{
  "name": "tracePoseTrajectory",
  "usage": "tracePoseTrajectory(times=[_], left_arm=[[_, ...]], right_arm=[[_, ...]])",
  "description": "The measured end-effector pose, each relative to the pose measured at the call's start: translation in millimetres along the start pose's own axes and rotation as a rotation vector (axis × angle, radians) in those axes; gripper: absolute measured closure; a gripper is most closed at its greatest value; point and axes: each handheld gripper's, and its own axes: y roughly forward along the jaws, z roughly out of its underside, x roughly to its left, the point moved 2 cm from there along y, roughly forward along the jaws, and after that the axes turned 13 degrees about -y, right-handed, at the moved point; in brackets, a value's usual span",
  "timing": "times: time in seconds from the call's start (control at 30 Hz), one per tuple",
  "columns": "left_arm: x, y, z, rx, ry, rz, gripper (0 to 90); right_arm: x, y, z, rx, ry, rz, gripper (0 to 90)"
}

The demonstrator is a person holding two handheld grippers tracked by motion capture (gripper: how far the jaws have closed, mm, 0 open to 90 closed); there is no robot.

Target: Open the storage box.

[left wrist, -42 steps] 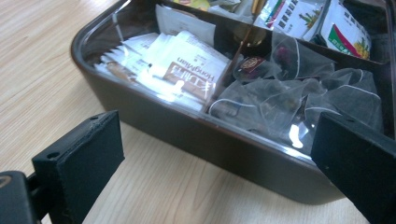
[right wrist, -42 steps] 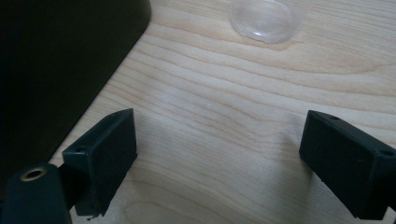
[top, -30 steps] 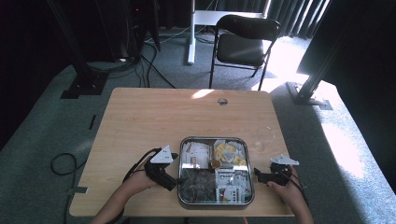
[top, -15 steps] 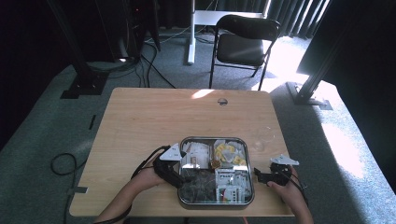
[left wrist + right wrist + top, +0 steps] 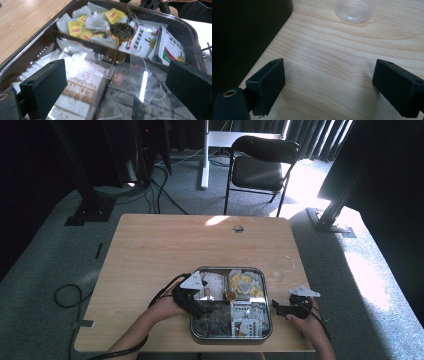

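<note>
Left jaws: the left gripper (image 5: pixel 117 82) holds its two black jaws wide apart, with nothing between them; they hang over the near-left part of the tin.
Left gripper, change: one second ago it stood at the left edge of the tin; now, in the high view, the left gripper (image 5: pixel 192 299) has come inward and its jaws reach over the rim.
Under the left jaws: a clear plastic film (image 5: pixel 140 82) with reflections covers dark tea bags, and a white and brown packet (image 5: pixel 80 92) lies just beside them.
Tin: the rectangular silver metal tin with compartments (image 5: pixel 270 317) lies at the near edge of the light wooden table (image 5: pixel 160 250), between the two hands, in the same place as before.
Farther in the tin: yellow-labelled tea bags (image 5: pixel 75 26), a round golden knob (image 5: pixel 122 30), and white sachets with green and red print (image 5: pixel 160 45).
Right jaws: the right gripper (image 5: pixel 329 82) is also wide open and empty, low over bare wood.
Right gripper, change: it (image 5: pixel 287 307) has stayed right of the tin, apart from it.
Ahead of right jaws: a clear plastic cup (image 5: pixel 354 10) stands on the table.
</note>
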Motion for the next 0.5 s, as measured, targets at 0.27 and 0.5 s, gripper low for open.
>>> tracePoseTrajectory(times=[0.27, 0.5], left_arm=[[-2.7, 12.3, -8.7, 0.015, 0.02, 0.009, 3.8], [-5.6, 24.0, -16.6, 0.04, 0.046, 0.02, 3.8]], right_arm=[[0.0, 0.0, 0.0, 0.0, 0.0, 0.0, 10.4], [0.0, 0.0, 0.0, 0.0, 0.001, 0.0, 10.4]])
